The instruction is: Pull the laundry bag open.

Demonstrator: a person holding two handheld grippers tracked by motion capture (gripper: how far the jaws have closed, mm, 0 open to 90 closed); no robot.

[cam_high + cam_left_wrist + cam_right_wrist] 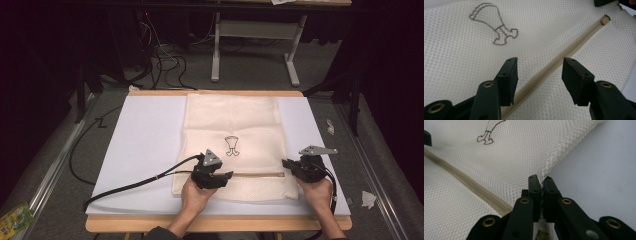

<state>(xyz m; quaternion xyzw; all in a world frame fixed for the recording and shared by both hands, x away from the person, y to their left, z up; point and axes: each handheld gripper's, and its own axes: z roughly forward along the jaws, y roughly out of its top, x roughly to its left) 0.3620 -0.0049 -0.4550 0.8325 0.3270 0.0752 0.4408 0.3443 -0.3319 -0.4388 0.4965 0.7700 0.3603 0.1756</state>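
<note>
A cream mesh bag [232,125] lies flat on a white board [145,145], with a small brown drawing [231,145] on it. A beige zipper [255,174] runs across its near end. My left gripper [227,175] hovers over the zipper's left part. In the left gripper view that gripper [540,61] is open, the zipper [574,46] passing between its jaws without touching them, and the zipper's end [604,20] lies far right. My right gripper [286,164] is at the bag's right edge. In the right gripper view it [541,179] is shut on the mesh edge [554,157].
The board rests on a wooden table [215,223] whose front edge is near the person's wrists. Black cables [165,60] and a white table frame [255,30] lie on the floor beyond. A green packet [15,217] and paper scraps [368,198] lie beside the table.
</note>
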